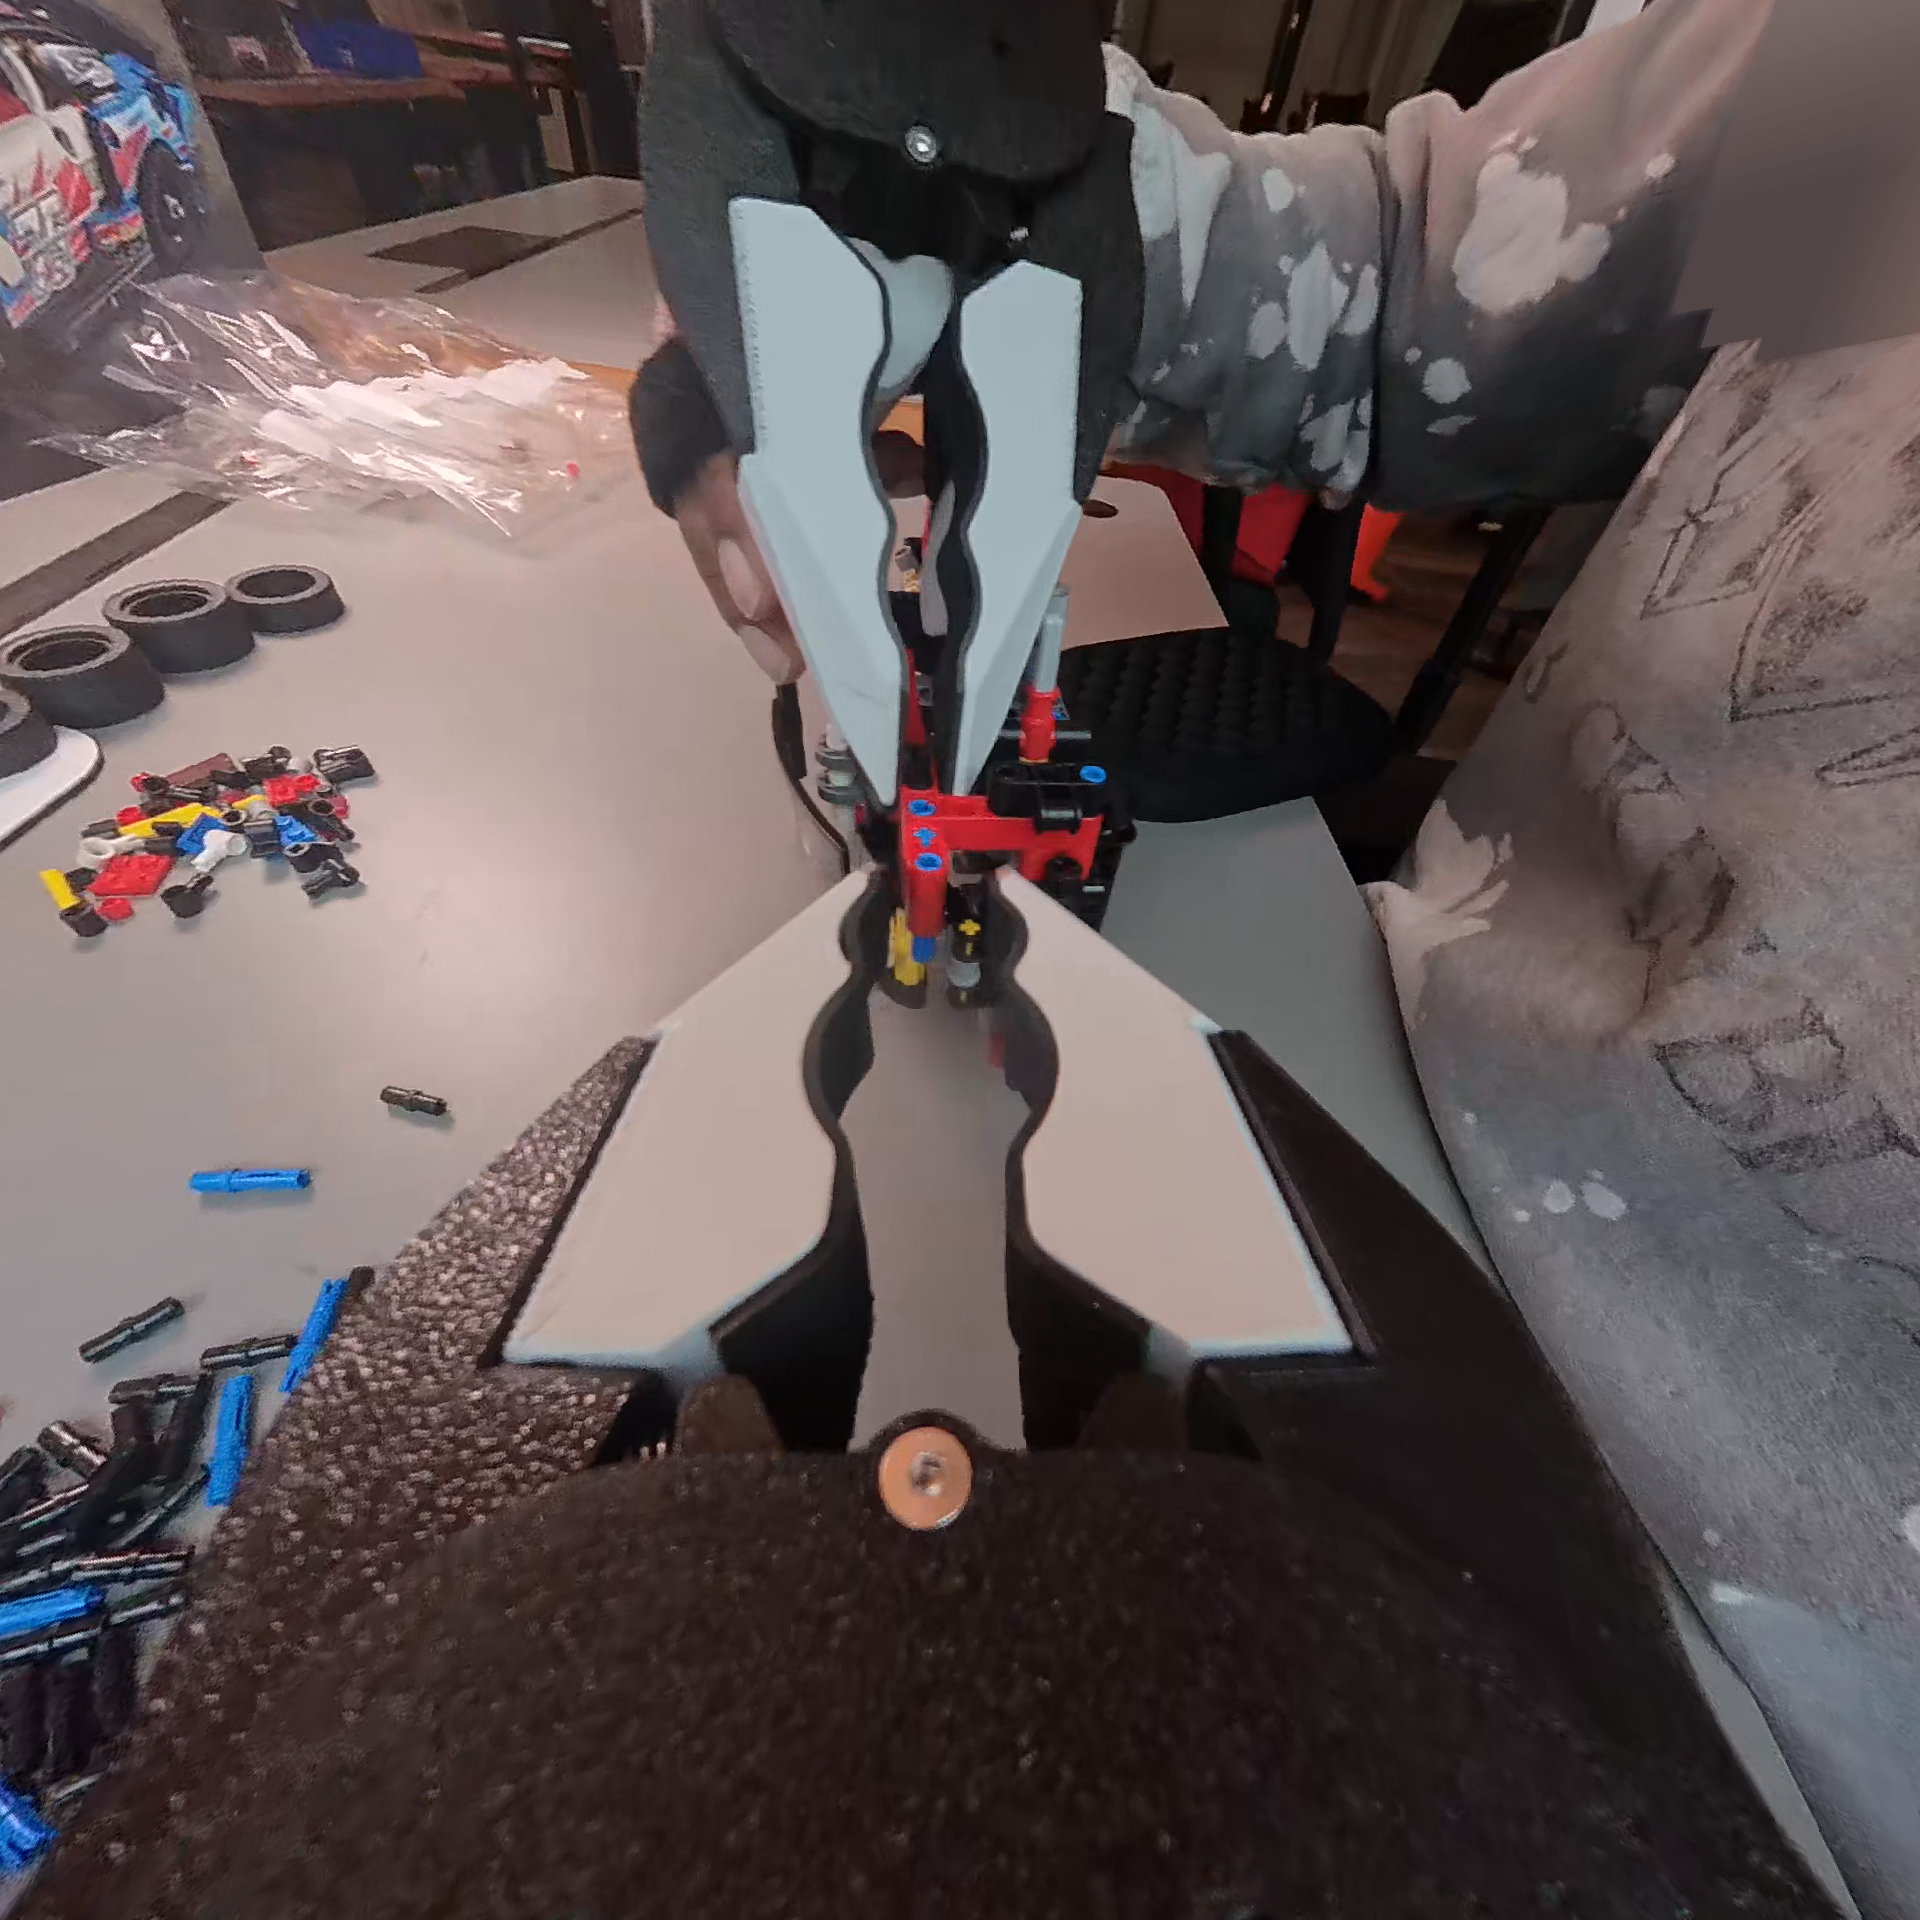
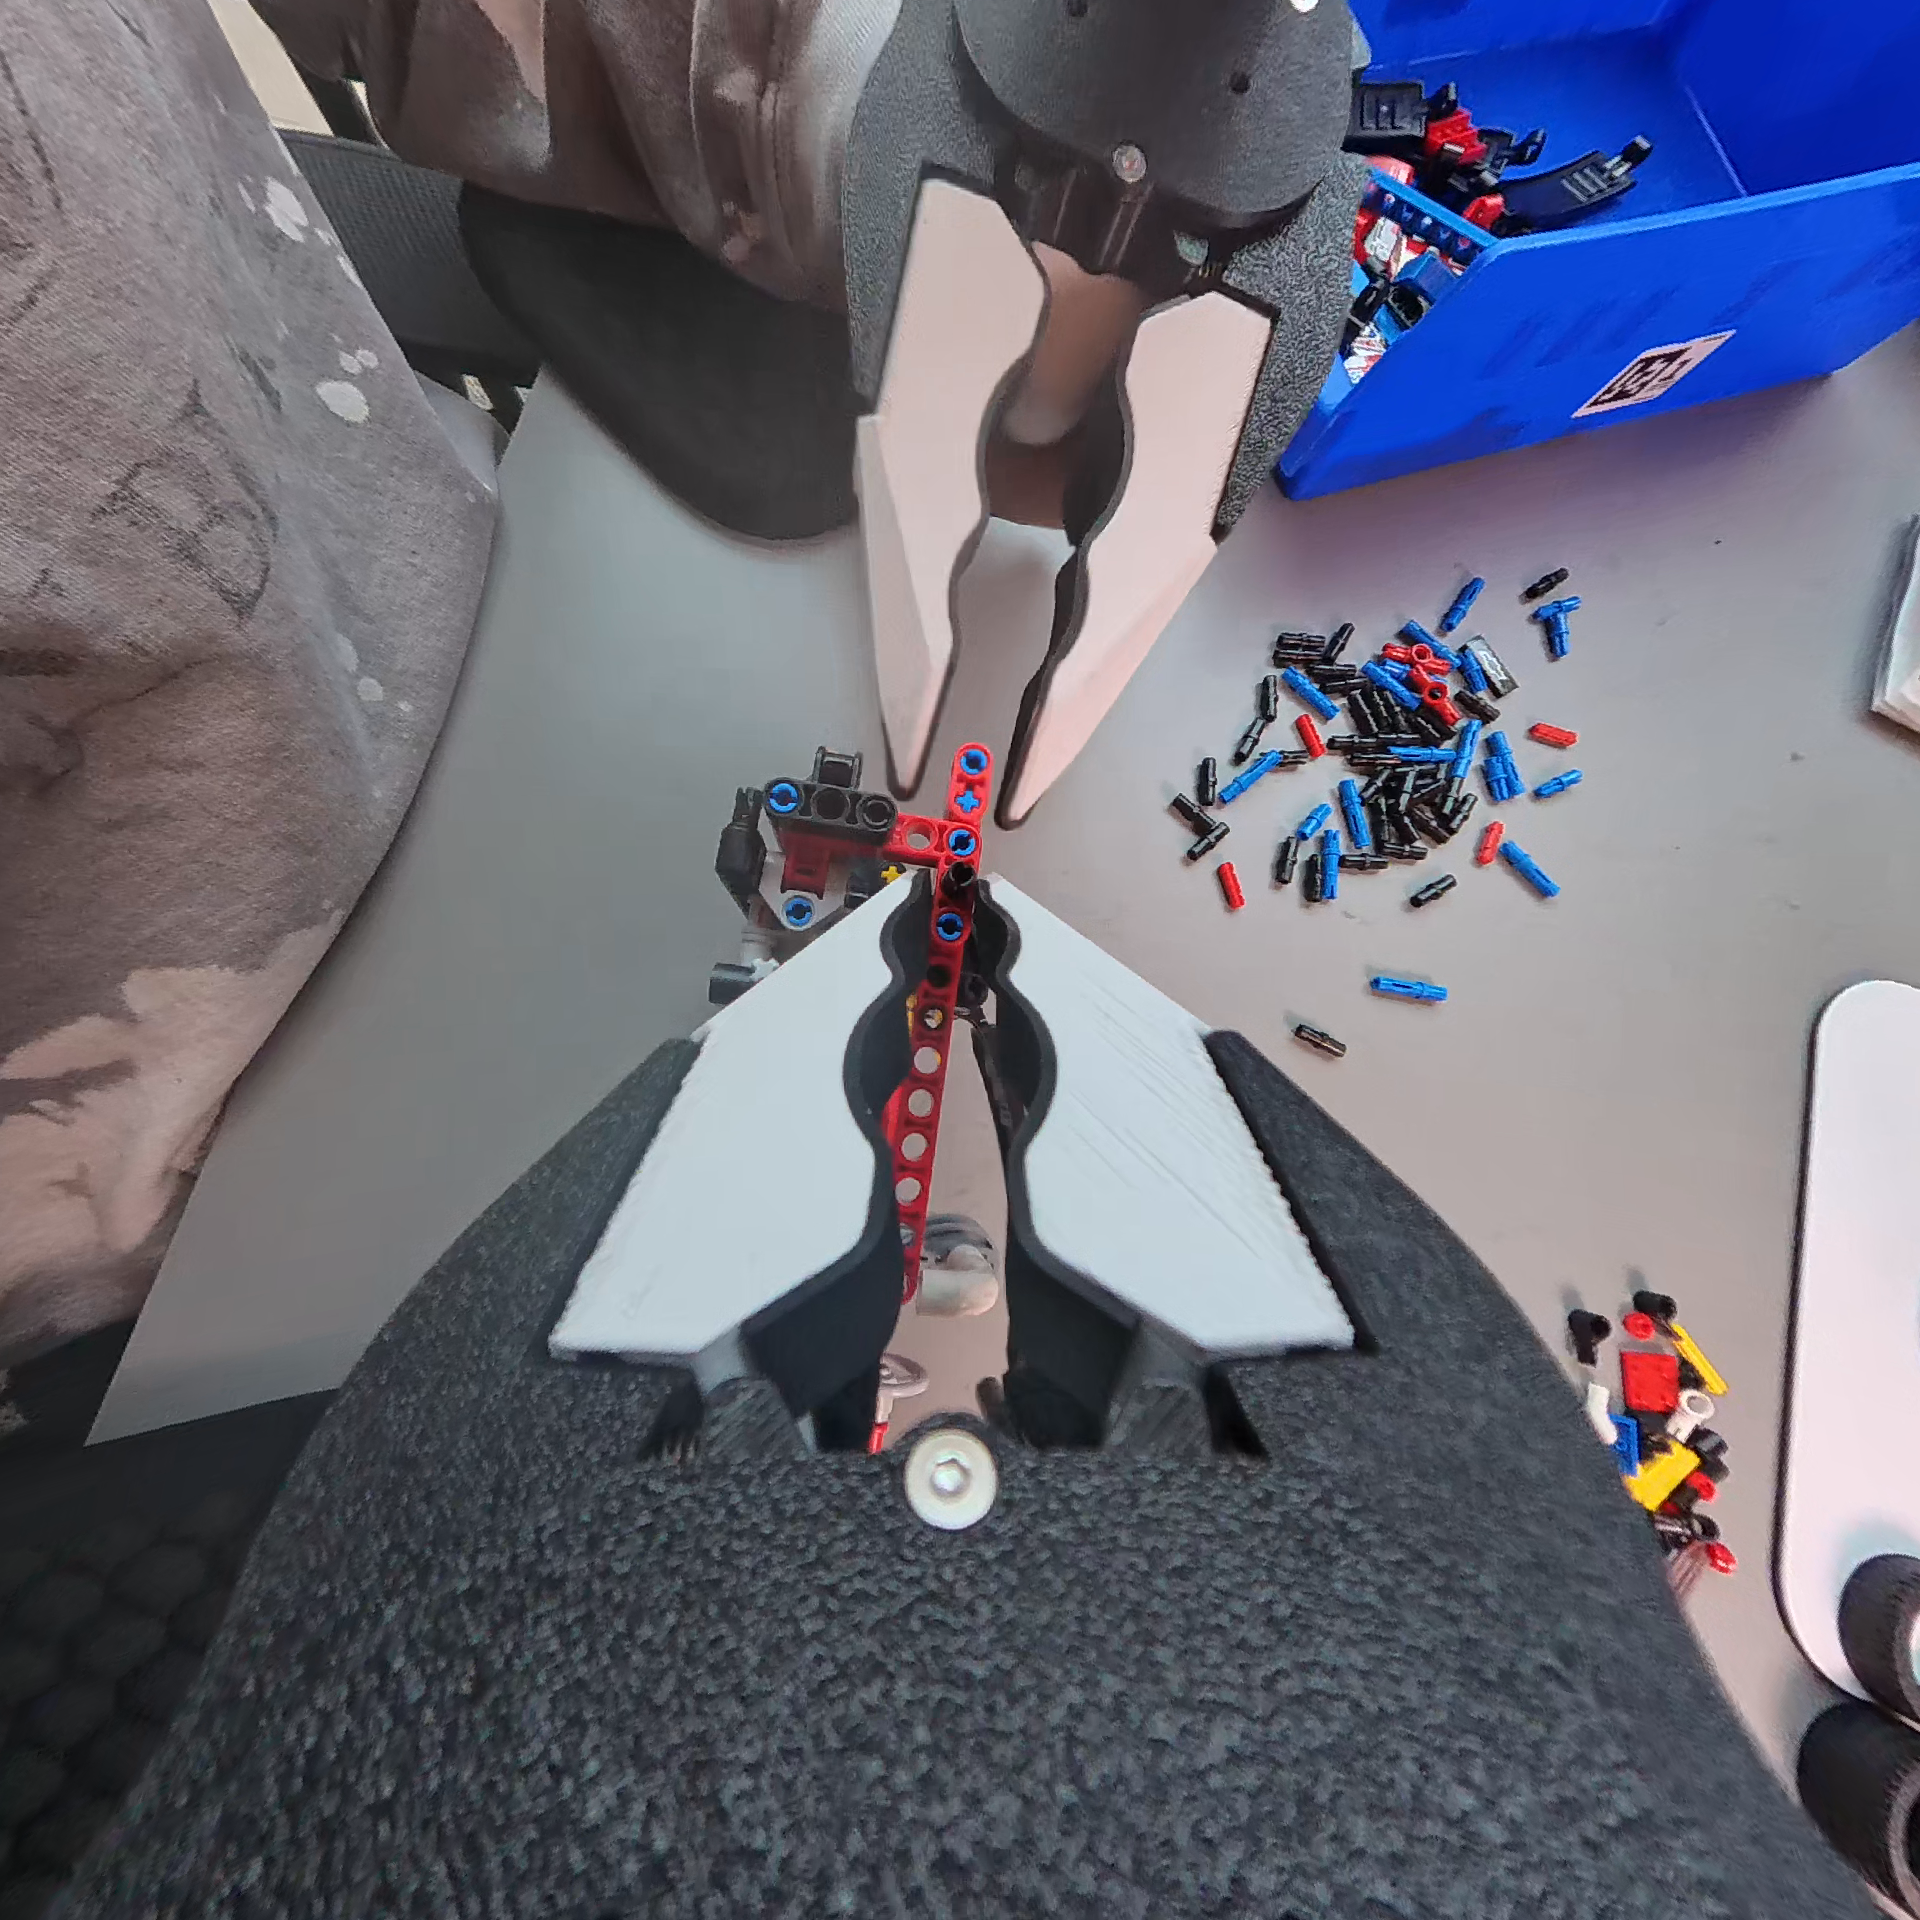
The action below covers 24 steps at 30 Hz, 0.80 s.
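A red and black building-toy assembly [image 1: 997,831] stands near the table's edge between my two grippers, which face each other. My right gripper [image 2: 956,883] is shut on the assembly's long red beam [image 2: 920,1091], which runs back between its fingers; it also shows in the left wrist view [image 1: 925,790], coming in from above. My left gripper [image 1: 940,883] is narrowly open. Its fingertips straddle the far end of the red beam, with small gaps on both sides in the right wrist view [image 2: 956,795]. The black part of the assembly [image 2: 831,821] sticks out to the side.
A pile of blue, black and red pins [image 2: 1392,748] and a blue bin [image 2: 1662,301] of parts lie beside the left gripper. A small mixed pile [image 1: 218,831], black tyres [image 1: 177,623] and a plastic bag [image 1: 312,405] lie farther off. A person's grey sleeve [image 1: 1351,312] is close. The grippers are tip to tip, or close to it.
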Tool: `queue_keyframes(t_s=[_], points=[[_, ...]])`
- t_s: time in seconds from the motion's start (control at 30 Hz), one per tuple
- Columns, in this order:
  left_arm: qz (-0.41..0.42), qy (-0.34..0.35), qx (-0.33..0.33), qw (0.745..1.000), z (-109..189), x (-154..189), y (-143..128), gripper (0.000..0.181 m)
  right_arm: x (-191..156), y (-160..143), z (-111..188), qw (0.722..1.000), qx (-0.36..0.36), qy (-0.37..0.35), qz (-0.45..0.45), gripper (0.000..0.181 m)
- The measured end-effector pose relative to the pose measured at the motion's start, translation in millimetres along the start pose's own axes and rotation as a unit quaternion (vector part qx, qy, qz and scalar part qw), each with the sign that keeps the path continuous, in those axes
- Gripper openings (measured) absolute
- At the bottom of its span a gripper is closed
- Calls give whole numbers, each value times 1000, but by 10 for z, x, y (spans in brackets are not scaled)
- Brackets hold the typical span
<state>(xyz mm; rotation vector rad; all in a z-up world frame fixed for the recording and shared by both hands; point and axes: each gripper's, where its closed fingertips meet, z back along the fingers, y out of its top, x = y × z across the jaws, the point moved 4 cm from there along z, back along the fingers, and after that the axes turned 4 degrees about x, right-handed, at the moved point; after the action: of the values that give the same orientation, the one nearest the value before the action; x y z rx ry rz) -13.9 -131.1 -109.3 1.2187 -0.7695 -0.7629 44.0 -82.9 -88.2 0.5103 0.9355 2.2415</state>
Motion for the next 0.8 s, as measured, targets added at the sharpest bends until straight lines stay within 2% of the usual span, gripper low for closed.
queue_keyframes(t_s=[0.1, 0.37, 0.8], points=[[-17, 18, -21, 999, -76, 7, -45, 7, -20, 10, -12, 1000, -2, 4, 6, 7], [-49, 55, -54, 996, -109, 36, -40, 6, -34, 3, 11, 1000, 21, 1, 4, 5], [-14, 41, -41, 998, -187, 83, -38, 6, -124, -61, 78, 995, 99, -18, -9, 4]])
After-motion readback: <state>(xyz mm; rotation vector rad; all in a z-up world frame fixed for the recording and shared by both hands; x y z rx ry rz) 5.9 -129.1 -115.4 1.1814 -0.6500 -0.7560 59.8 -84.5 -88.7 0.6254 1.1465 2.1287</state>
